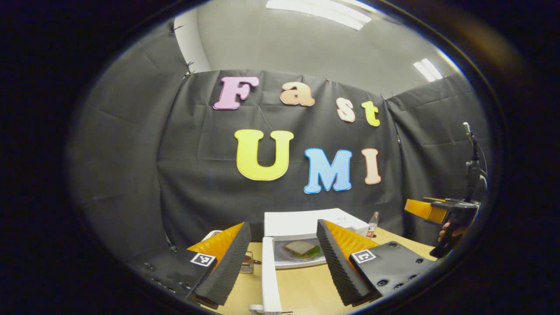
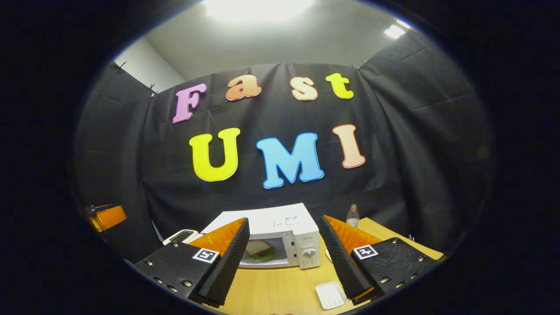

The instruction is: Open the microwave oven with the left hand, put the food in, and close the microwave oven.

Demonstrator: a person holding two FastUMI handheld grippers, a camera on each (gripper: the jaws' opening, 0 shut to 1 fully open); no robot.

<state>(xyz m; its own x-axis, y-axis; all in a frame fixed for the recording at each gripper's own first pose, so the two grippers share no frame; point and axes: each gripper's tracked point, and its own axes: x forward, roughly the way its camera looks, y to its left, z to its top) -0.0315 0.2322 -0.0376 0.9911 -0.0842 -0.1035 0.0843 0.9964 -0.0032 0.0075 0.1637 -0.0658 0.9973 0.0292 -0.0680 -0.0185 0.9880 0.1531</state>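
A pale wooden bench [image 2: 280, 280] carries everything. At its far edge, against the cloth wall, stands the white box-shaped microwave oven [image 2: 280, 225], its white door [image 1: 269, 275] swung wide open toward me, seen edge-on in my left gripper view. Inside the cavity a sandwich of pale bread with green leaves [image 1: 301, 248] lies on a round plate [image 1: 288, 258]. A clear plastic bottle [image 2: 352, 216] stands just beside the oven toward the bench's far right corner. A small white ribbed rectangular dish [image 2: 331, 294] lies nearer my edge. My left gripper [image 1: 282, 262] is spread wide and holds nothing; the door edge stands between its fingers, touching neither. My right gripper [image 2: 284, 258] is likewise spread wide, with nothing in it.
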